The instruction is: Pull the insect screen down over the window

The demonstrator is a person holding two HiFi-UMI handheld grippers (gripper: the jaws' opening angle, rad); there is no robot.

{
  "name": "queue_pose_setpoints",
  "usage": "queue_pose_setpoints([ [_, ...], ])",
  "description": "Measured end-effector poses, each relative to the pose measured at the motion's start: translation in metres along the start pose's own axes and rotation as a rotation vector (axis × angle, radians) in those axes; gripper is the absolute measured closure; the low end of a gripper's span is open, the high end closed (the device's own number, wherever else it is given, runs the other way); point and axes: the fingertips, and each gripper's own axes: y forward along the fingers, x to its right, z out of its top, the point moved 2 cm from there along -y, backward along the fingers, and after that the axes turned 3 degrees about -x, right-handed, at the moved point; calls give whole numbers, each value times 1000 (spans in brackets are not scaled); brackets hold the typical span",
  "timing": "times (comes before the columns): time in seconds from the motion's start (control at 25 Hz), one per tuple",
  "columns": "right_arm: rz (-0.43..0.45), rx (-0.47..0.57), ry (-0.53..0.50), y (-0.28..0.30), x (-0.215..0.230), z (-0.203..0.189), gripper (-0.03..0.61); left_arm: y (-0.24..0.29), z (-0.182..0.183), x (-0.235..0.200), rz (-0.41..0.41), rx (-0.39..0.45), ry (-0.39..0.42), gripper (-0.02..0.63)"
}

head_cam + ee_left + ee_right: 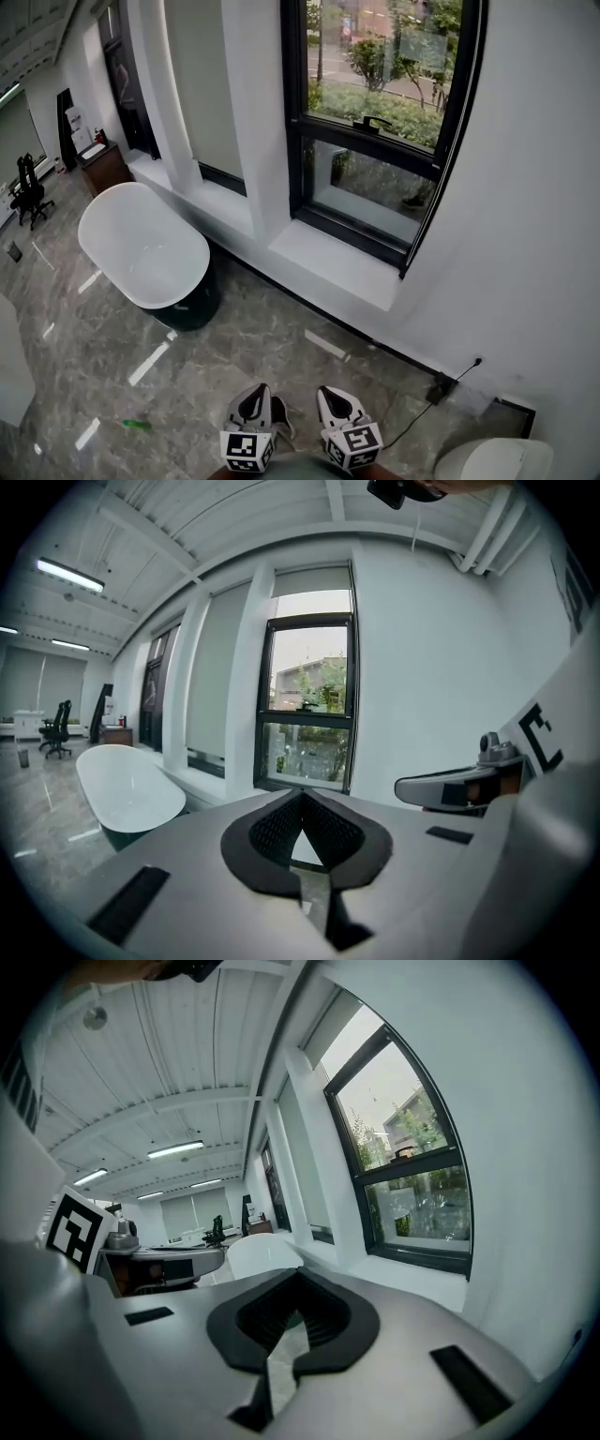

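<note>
- Left gripper (302, 795) and right gripper (298, 1275) both pressed together, empty, held near; window (375, 178) far right, screen not down.
- Risk: reach in with the jaws closed and they'd miss the unseen pull bar or knock the handle (372, 122).

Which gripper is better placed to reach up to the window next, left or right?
Probably the right gripper. Both are shut and empty, held low, well short of the window, but it sits forward and to the right, so the right one is slightly nearer than the left gripper.
</note>
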Motion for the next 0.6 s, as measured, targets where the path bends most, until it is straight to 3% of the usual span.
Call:
queue_pose_setpoints([
  [0.28,-58,-23,-1,105,9,49,581,86,39,-76,-65,-37,-32,601],
  [0.6,-135,3,-56,236,28,128,581,196,98,-173,-150,-6,-50,601],
])
